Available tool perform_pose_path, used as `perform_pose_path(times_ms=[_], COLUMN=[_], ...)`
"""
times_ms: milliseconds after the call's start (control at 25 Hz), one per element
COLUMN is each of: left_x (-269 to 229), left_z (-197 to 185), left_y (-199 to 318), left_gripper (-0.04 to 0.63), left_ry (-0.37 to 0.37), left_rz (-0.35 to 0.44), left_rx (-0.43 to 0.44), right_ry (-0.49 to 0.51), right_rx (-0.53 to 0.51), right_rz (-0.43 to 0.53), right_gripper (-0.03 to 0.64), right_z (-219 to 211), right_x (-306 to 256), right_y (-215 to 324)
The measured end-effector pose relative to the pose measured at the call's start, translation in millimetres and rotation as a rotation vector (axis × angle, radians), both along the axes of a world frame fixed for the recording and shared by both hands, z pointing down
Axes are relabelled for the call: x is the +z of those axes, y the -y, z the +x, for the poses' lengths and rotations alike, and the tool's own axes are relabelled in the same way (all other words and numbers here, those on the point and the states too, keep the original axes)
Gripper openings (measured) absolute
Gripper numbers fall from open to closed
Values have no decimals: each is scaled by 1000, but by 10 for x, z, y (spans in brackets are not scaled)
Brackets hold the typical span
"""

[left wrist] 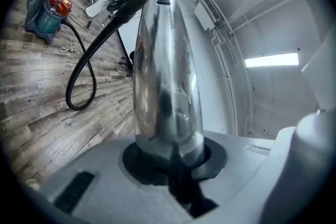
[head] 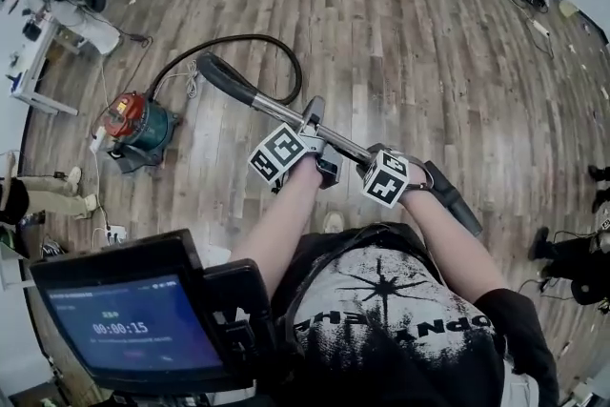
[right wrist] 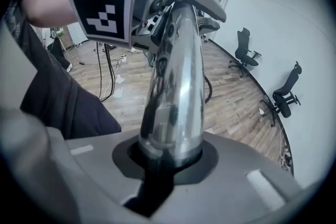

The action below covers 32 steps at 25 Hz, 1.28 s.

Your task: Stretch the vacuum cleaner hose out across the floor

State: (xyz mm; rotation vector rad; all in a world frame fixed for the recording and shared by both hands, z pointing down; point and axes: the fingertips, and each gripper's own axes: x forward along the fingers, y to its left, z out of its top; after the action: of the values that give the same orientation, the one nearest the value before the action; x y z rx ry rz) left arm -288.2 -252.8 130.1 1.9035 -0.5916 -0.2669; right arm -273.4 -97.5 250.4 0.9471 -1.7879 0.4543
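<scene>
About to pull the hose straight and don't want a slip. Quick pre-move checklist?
1. left gripper shut on chrome wand: ok.
2. right gripper shut on chrome wand: ok.
3. hose joined to vacuum cleaner: ok.
4. hose laid straight: not ok, it loops on the floor.
5. white cord by vacuum cleaner free of hose: cannot tell.

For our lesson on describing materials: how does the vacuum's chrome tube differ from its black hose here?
The chrome tube is shiny and straight; the black hose is matt and curls in a loop. The chrome tube is off the floor, clamped by the left gripper and the right gripper; the black hose sags to the floor, ungripped. Both belong to one line leading to the vacuum cleaner.
</scene>
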Motion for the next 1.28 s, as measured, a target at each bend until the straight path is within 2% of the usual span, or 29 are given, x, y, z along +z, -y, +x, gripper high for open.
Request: perform_pose_path(times_ms=[120, 320, 520, 760, 1000, 1280], left_x=[30, -34, -3, 17, 25, 51], left_z=[-6, 132, 334, 943, 1728, 2399], left_y=[51, 68, 100, -7, -295, -605], left_gripper=[57, 61, 51, 48, 48, 48], left_ry=[-19, -66, -92, -79, -48, -19], left_rz=[-1, 46, 20, 29, 20, 9], left_rx=[12, 55, 51, 24, -21, -74], right_ry=[14, 85, 87, 103, 129, 146], right_rx=[2, -17, -43, -77, -117, -164], right_rz=[-25, -53, -69, -56, -57, -66], right_gripper=[75, 75, 75, 77, 77, 77], right_z=[-30, 25, 256, 890, 1702, 2431], right_x=[28, 41, 67, 107, 92, 107], right_y=[29, 57, 86, 4, -282, -597])
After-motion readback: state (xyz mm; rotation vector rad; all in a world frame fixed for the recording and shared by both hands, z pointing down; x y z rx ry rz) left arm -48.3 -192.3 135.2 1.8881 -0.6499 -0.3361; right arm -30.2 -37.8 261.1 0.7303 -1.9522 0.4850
